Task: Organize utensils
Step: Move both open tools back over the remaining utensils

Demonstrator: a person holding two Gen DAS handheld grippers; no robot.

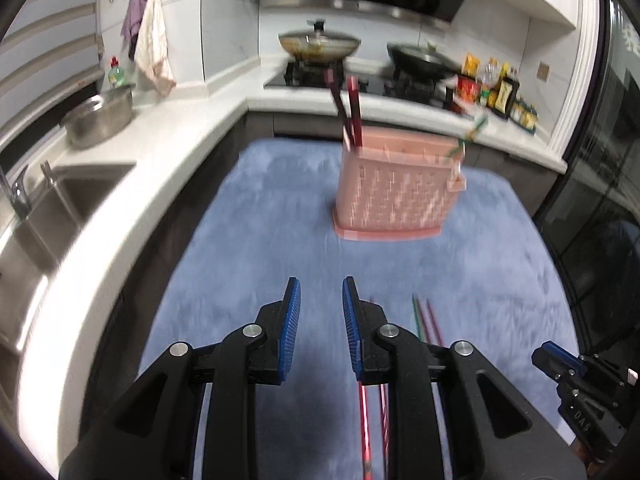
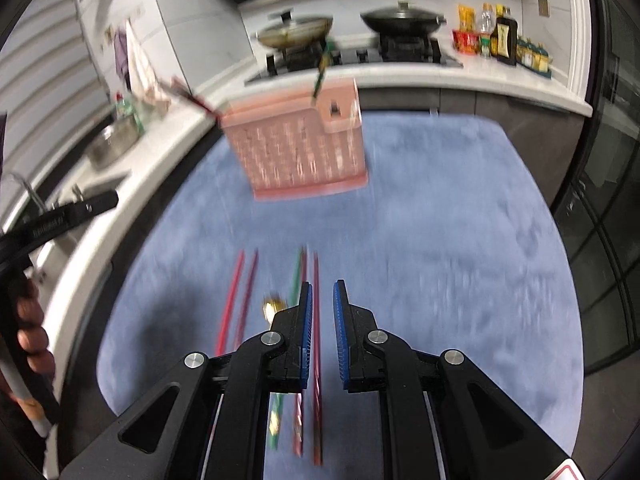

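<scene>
A pink slotted utensil holder (image 1: 396, 188) stands on the blue mat (image 1: 260, 240), also in the right wrist view (image 2: 300, 148). Two dark red chopsticks (image 1: 348, 108) stick out of its left end and a green one (image 1: 468, 136) out of its right end. Several loose chopsticks lie on the mat: red ones (image 2: 234, 296), a green one (image 2: 296, 272) and dark red ones (image 2: 316, 320). My left gripper (image 1: 321, 296) is open and empty above the mat. My right gripper (image 2: 322, 300) is open above the dark red chopsticks, holding nothing; it also shows in the left wrist view (image 1: 560, 360).
A white L-shaped counter (image 1: 160, 140) runs left and behind, with a sink (image 1: 60, 200), a steel bowl (image 1: 100, 116), a hob with two woks (image 1: 320, 44) and bottles (image 1: 492, 88). A glass door (image 1: 600, 200) is at the right.
</scene>
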